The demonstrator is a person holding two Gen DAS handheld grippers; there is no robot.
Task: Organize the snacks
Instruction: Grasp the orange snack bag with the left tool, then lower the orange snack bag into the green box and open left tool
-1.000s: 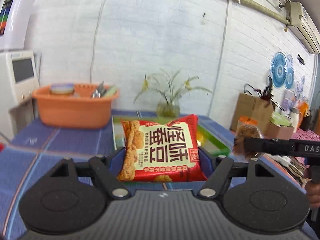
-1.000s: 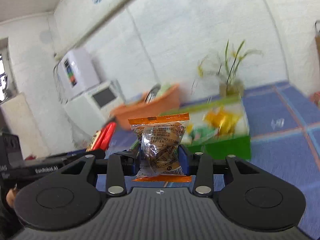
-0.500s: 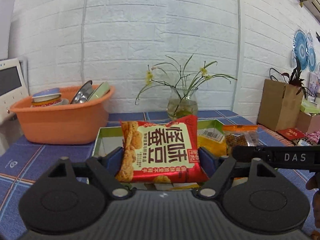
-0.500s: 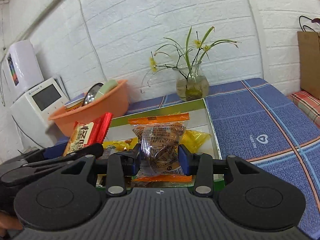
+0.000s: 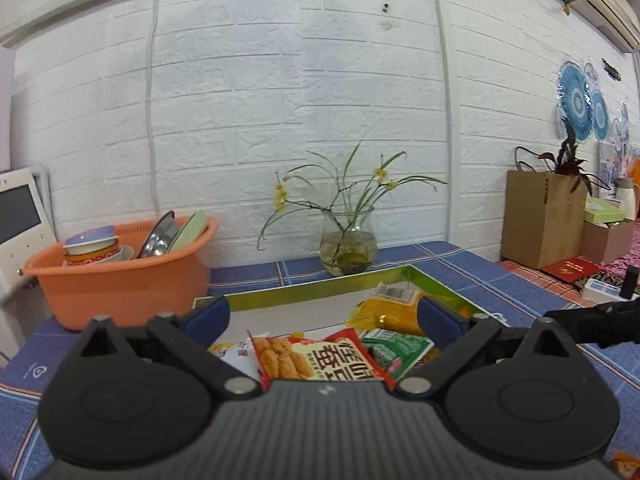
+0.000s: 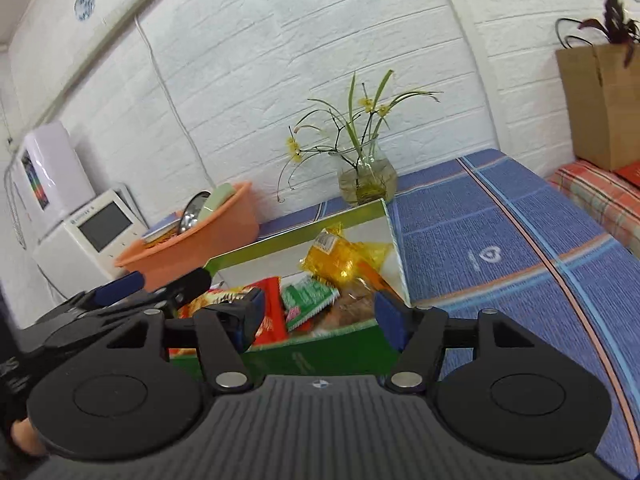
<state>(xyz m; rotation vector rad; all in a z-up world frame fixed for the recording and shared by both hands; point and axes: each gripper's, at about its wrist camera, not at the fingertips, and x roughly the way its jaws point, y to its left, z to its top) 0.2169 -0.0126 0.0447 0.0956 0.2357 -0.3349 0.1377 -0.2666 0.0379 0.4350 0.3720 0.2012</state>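
Note:
A green box (image 5: 304,289) with a white inside holds several snack packs. My left gripper (image 5: 323,316) is open and empty above it. The red snack pack (image 5: 320,360) lies in the box just below the fingers, next to a green pack (image 5: 394,348) and a yellow pack (image 5: 394,312). My right gripper (image 6: 318,312) is open and empty over the box's near right corner (image 6: 320,354). The clear brown snack pack (image 6: 350,306) lies in the box between its fingers, beside the yellow pack (image 6: 340,258), green pack (image 6: 308,298) and red pack (image 6: 272,312).
An orange basin (image 5: 120,276) with dishes stands left of the box. A glass vase with flowers (image 5: 348,246) stands behind it by the white brick wall. A white appliance (image 6: 92,236) is at far left. Blue checked cloth (image 6: 500,240) covers the table; cardboard boxes (image 5: 540,220) sit at right.
Both grippers have opened. The red pack dropped from the left gripper into the box, and the clear brown pack dropped from the right gripper into the box.

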